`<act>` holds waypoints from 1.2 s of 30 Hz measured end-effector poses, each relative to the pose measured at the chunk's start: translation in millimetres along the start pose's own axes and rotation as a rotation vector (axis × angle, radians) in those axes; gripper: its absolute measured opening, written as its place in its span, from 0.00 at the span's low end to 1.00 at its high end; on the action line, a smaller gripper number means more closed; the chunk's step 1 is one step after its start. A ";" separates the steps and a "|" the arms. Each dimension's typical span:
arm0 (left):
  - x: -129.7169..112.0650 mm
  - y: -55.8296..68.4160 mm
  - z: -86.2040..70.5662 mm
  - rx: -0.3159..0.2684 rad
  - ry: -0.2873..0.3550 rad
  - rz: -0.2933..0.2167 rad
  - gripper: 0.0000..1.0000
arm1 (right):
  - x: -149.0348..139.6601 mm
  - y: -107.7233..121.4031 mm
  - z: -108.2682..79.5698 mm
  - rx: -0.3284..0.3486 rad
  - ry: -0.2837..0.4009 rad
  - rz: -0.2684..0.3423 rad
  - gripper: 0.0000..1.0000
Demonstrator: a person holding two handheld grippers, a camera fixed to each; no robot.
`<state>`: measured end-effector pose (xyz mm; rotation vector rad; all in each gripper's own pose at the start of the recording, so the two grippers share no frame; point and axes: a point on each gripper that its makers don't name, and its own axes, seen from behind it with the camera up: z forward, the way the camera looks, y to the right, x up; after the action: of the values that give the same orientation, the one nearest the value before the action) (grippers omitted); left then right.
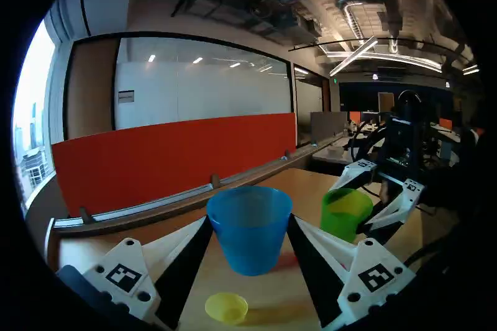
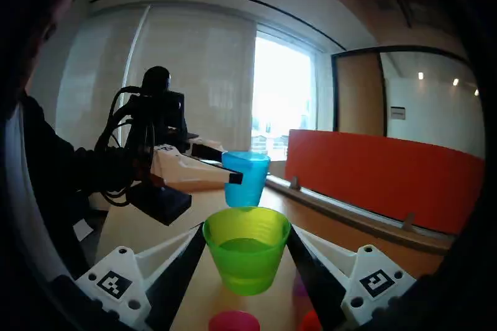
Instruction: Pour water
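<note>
Closest to lens in left gripper view: two white fingers of the left hand-held gripper [image 1: 250, 222], each w/ a black-and-white marker tag, pinching a blue cup [image 1: 250, 244] from both sides. Cup is upright btwn the black inner faces; can't tell if anything is in it. Just below it, a small yellow cup [image 1: 227, 307] stands on the wooden tabletop [image 1: 292, 306], apart from the blue one.

Farther off to the right in the same view, the right hand-held gripper [image 1: 349, 208] clamps a green cup [image 1: 341, 219], also upright. The two held cups are near each other but not touching.

In right gripper view the green cup sits btwn that gripper's own fingers, both pressing on its wall. A liquid level shows through the translucent side, approx halfway up. Beyond it the blue cup hangs in the other gripper's grip, clear of the green rim. A pink cup [image 2: 234, 320] shows at the bottom edge, under the green one, cut off by the frame.

Bg: a red partition [image 1: 174, 157] runs along the far edge of the tabletop, and a bright window [image 2: 282, 101] lies past its end. A person's dark sleeve [image 2: 56, 169] leads to the cabled rig on the left hand-held gripper.
</note>
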<state>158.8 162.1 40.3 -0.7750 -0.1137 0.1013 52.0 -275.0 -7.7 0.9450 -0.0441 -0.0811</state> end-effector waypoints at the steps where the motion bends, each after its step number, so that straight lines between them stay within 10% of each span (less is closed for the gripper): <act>1: -2.5 0.5 -0.6 -0.001 -0.008 0.003 0.85 | -1.4 0.5 -1.2 0.000 -0.005 0.004 0.92; 36: -87.8 49.0 -0.4 -0.122 -0.239 0.128 0.86 | -50.2 2.9 -47.0 0.022 -0.166 0.057 0.92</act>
<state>69.6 185.1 -0.1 -0.8899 -0.2994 0.3112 5.6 -230.9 -32.9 0.9571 -0.2255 -0.1060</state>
